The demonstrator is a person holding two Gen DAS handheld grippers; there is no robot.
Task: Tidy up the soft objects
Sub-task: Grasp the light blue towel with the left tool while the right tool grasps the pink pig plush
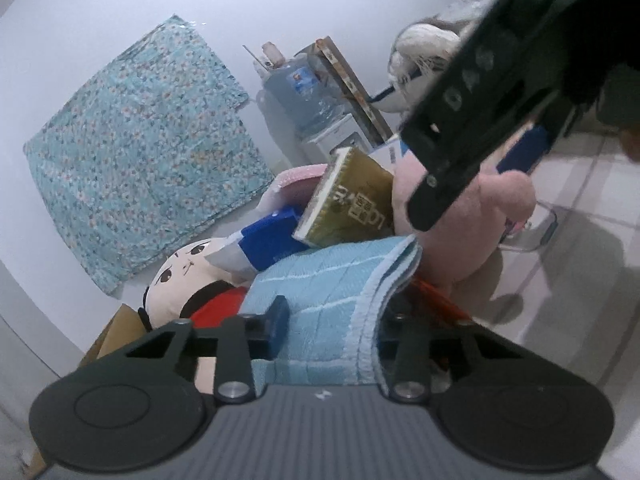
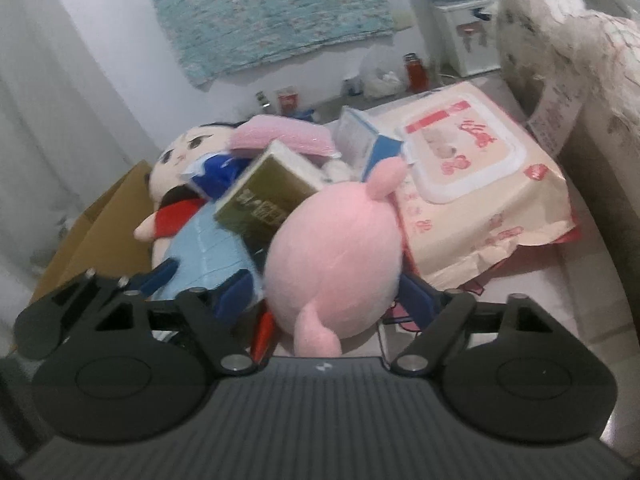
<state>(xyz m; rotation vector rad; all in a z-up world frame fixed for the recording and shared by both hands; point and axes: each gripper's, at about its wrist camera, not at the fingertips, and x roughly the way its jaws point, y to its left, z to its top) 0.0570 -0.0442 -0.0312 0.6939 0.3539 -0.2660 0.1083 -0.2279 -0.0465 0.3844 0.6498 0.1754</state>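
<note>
Evidently:
Left gripper (image 1: 324, 320): jaws pinched on blue towel (image 1: 320, 280), likely to lift it clear.
Right gripper (image 2: 328, 292): jaws straddle pink plush (image 2: 332, 252); whether the pads press it, cannot tell.

Both my views are dim and bluish, with flat, soft indoor light. The white wall (image 1: 320, 8) glows brightest at the upper middle of the left view. Soft shadows fall on the floor tiles (image 1: 580, 248) at right. Fisheye bending curves the edges. The right view is smeared, especially the patterned cloth (image 2: 272, 12) up top.
</note>
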